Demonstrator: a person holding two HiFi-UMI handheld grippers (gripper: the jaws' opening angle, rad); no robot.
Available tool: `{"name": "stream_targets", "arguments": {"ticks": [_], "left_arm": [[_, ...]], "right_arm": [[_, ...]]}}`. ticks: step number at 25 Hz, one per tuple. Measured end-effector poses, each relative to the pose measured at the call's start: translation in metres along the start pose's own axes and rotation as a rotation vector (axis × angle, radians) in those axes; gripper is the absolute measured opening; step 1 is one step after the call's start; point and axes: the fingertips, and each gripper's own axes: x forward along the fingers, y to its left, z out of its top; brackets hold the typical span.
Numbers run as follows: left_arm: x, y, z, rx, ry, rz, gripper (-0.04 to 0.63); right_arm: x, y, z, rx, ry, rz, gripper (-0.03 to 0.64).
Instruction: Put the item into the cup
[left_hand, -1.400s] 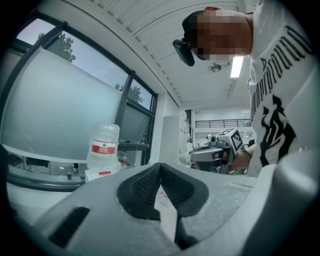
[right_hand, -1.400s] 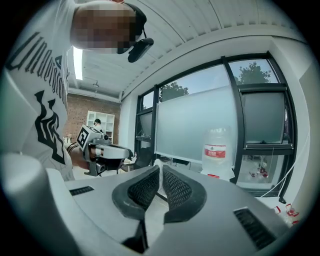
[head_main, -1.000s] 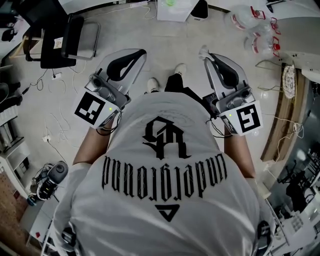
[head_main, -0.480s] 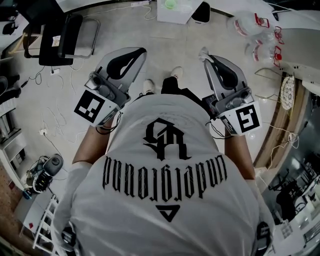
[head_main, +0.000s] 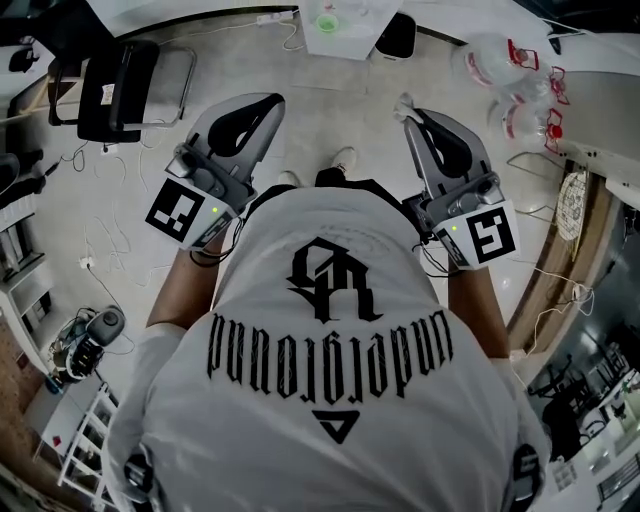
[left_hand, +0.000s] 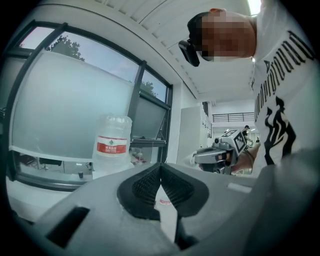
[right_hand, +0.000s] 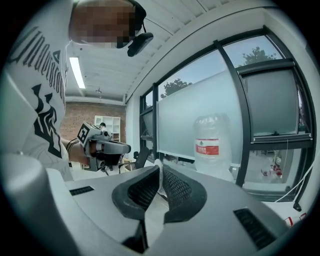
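left gripper (left_hand: 160, 166): jaws pressed together, nothing between | right gripper (right_hand: 159, 171): jaws pinching small white item (head_main: 405, 102) at their tips, right of person's shoes | water bottle (right_hand: 212, 146): far, by window

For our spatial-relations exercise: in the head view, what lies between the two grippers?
In the head view, between the shut left gripper and the right gripper, pinching a small white item, lie the person's shoes and pale floor.
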Motion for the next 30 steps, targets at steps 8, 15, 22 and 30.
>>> {"name": "stream_targets", "arguments": {"ticks": [8, 15, 22, 30], "left_arm": [[0.049, -0.001, 0.007, 0.004, -0.007, 0.012, 0.014], [0.071, 0.019, 0.002, -0.006, -0.010, 0.002, 0.014], [0.092, 0.043, 0.001, -0.014, 0.004, -0.017, 0.014], [0.106, 0.075, -0.011, -0.034, 0.033, -0.043, 0.014]], "right_arm": [[-0.009, -0.043, -0.006, -0.004, 0.016, -0.009, 0.028], [0.001, -0.060, -0.012, -0.035, 0.030, -0.023, 0.028], [0.023, -0.079, -0.017, -0.013, 0.062, -0.038, 0.028], [0.072, -0.092, -0.033, 0.023, 0.109, -0.017, 0.028]]}}
